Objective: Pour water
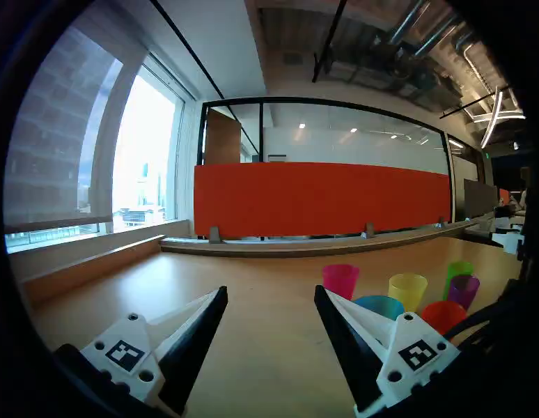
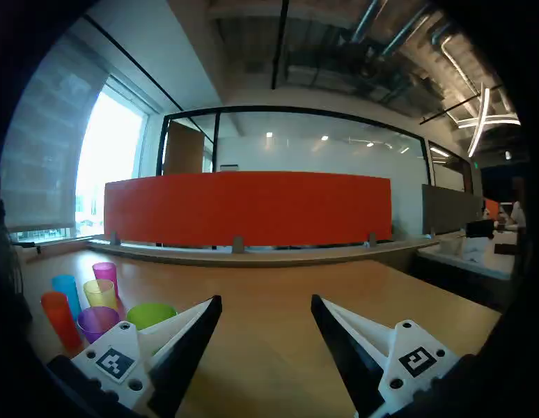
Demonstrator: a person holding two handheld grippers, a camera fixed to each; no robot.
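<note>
The left tool (image 1: 269, 290) hangs just above the wooden bench (image 1: 269, 362), its two fingers spread wide apart with bare bench top showing between them; it has hold of nothing. The right tool (image 2: 264, 298) sits the same way over the bench (image 2: 269, 362), jaws wide and gripping nothing.

The task's things are six plastic cups, bunched close together on the bench. In the left gripper view they stand ahead and to the right of the left tool: a pink cup (image 1: 340, 280) nearest the middle, a blue cup (image 1: 379, 306) just behind the tool's right finger, a yellow cup (image 1: 407, 290) beside it, then a red cup (image 1: 443, 315), a purple cup (image 1: 464, 290) and a green cup (image 1: 459, 270) farther right. All stand upright. In the right gripper view the same cluster lies to the left of the right tool, with the green cup (image 2: 151, 315) just behind that tool's left finger and the red cup (image 2: 60, 319) at the outer edge. Neither tool touches a cup. Whether any cup holds water cannot be told.

An orange partition (image 1: 318, 198) runs along the far edge of the bench, and a bright window (image 1: 144, 160) fills the wall at the left.
</note>
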